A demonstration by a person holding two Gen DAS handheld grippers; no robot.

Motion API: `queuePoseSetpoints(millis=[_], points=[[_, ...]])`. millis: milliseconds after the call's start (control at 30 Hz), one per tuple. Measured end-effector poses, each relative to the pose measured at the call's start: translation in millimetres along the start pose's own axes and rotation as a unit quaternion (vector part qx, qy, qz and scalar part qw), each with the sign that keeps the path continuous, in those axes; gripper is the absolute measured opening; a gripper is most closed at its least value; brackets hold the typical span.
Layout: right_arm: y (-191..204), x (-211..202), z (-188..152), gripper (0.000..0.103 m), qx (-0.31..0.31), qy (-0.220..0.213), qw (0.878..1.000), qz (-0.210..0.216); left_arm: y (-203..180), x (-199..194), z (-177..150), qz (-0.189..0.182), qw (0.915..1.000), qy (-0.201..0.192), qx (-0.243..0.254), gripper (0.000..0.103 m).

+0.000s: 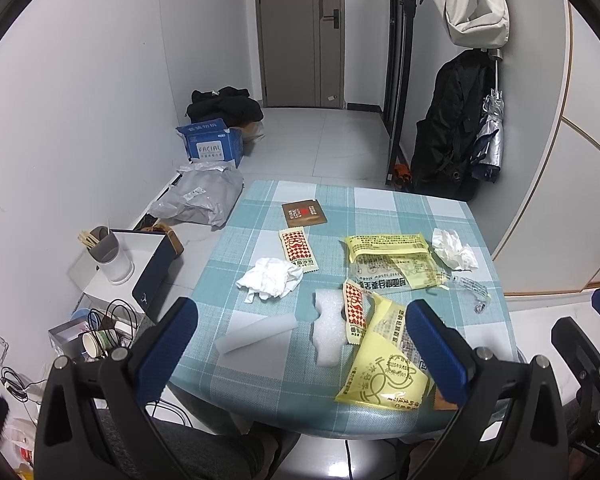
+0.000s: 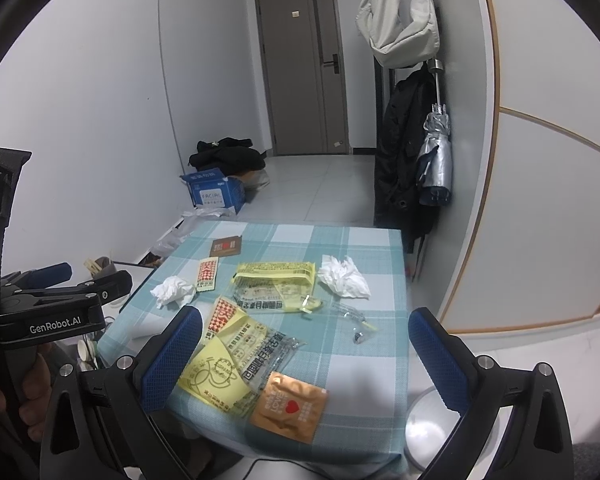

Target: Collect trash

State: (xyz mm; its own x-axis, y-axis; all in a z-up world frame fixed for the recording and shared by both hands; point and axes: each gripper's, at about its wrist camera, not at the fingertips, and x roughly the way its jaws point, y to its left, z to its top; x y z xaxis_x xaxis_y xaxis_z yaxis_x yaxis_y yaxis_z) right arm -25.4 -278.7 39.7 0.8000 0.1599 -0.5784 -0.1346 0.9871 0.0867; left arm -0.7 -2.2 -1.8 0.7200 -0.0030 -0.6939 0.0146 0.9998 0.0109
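Trash lies scattered on a small table with a blue checked cloth [image 1: 260,196] [image 2: 372,344]: two yellow wrappers [image 1: 388,360] [image 1: 388,254] [image 2: 216,372] [image 2: 276,276], red-and-white sachets [image 1: 298,250] [image 1: 354,310] [image 2: 207,274], crumpled tissues [image 1: 270,278] [image 1: 454,250] [image 2: 344,276] [image 2: 174,290], white foam pieces [image 1: 328,330] [image 1: 256,334], brown sachets [image 1: 304,213] [image 2: 288,406]. My left gripper [image 1: 302,342] is open and empty above the table's near edge. My right gripper [image 2: 306,354] is open and empty, over the near yellow wrapper and brown sachet.
Left of the table stand a white box with a cup of sticks [image 1: 106,254], paper cups and cables [image 1: 100,342]. On the floor lie a grey bag [image 1: 204,198], a blue carton [image 1: 212,144] and black clothes. Coats and an umbrella [image 1: 488,140] hang right.
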Motion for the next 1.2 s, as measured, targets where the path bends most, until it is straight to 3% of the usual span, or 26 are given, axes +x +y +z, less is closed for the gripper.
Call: queuePoseSetpoints(millis=[133, 333, 600, 700, 933, 1133, 1200], points=[[-2, 2, 1, 0.103, 0.007, 0.000, 1.000, 0.000, 1, 0, 0, 0.001, 1.0000, 0.000, -0.004, 0.102], [-3, 6, 4, 0.103, 0.018, 0.001, 1.000, -0.003, 4, 9, 3, 0.054, 0.9984, 0.015, -0.007, 0.102], [-2, 20, 12, 0.103, 0.040, 0.021, 0.999, 0.004, 19, 26, 4, 0.031, 0.9979, 0.056, -0.015, 0.102], [-1, 30, 23, 0.103, 0.042, 0.033, 0.999, 0.002, 25, 38, 10, 0.005, 0.9962, 0.085, -0.015, 0.102], [12, 61, 56, 0.103, 0.012, 0.051, 0.998, 0.035, 55, 78, 29, 0.003, 0.9853, 0.154, -0.073, 0.102], [25, 100, 73, 0.103, -0.015, 0.094, 0.993, 0.064, 65, 137, 49, -0.066, 0.9655, 0.229, -0.105, 0.102], [28, 108, 72, 0.103, -0.019, 0.100, 0.992, 0.072, 66, 153, 53, -0.068, 0.9618, 0.243, -0.105, 0.102]])
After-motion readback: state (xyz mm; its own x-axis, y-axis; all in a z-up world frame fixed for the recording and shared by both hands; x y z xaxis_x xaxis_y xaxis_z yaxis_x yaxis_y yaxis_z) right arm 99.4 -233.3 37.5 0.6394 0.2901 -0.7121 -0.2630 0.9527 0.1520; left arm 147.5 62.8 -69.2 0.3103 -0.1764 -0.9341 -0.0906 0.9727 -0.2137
